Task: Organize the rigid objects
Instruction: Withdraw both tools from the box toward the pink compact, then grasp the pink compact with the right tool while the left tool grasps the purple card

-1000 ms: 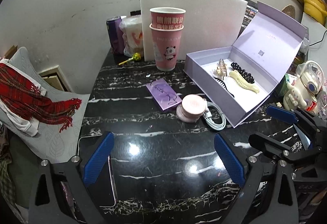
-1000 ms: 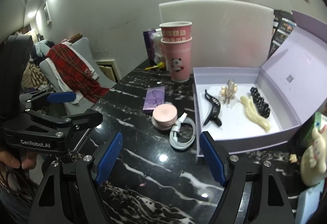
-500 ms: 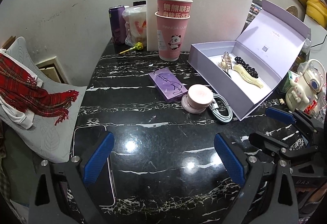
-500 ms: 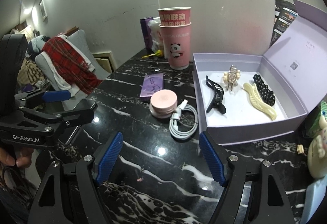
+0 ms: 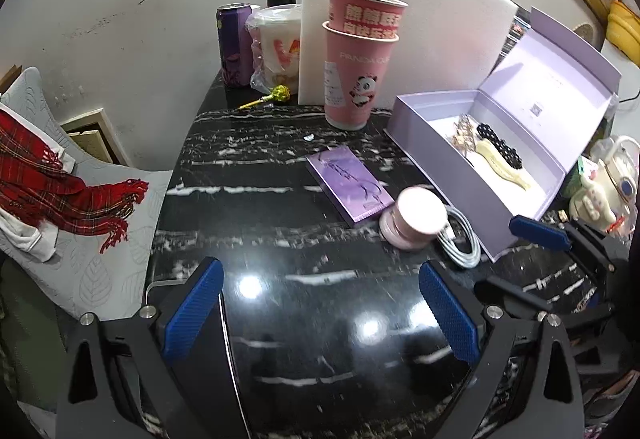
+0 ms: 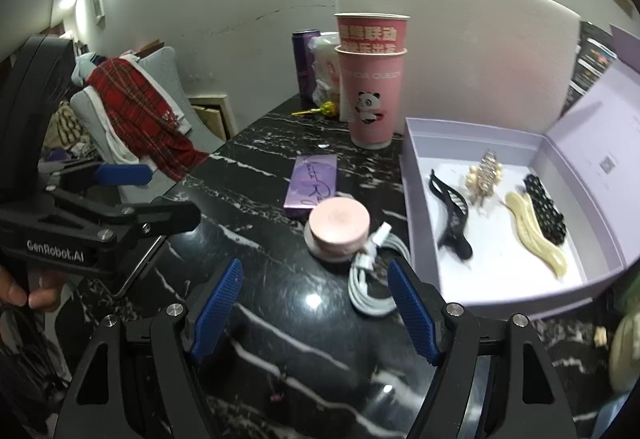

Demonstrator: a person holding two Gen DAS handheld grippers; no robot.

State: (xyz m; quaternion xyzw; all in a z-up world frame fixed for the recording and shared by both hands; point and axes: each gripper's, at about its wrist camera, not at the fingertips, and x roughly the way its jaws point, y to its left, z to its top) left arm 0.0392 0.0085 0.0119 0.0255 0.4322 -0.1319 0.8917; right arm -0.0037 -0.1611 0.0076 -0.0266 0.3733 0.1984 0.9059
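An open lilac box (image 6: 412,191) on the black marble table holds a black claw clip (image 6: 452,219), a pearl clip (image 6: 484,177), a cream clip (image 6: 534,239) and a black beaded clip (image 6: 546,209). The box also shows in the left wrist view (image 5: 436,159). In front of it lie a round pink case (image 6: 339,225), a purple flat box (image 6: 312,185) and a coiled white cable (image 6: 370,281). My right gripper (image 6: 314,313) is open and empty, just short of the cable. My left gripper (image 5: 320,315) is open and empty over bare table, further back.
Two stacked pink paper cups (image 5: 360,59) stand before a white foam board (image 5: 440,39). A purple can (image 5: 232,43), a bagged cup (image 5: 278,47) and a lollipop (image 5: 276,95) sit at the back left. A phone (image 5: 188,303) lies under my left finger. A cream toy (image 5: 600,187) is at right.
Both grippers have moved forward toward the items on the table; the pink case, cable and lilac box look nearer. Nothing on the table has moved.
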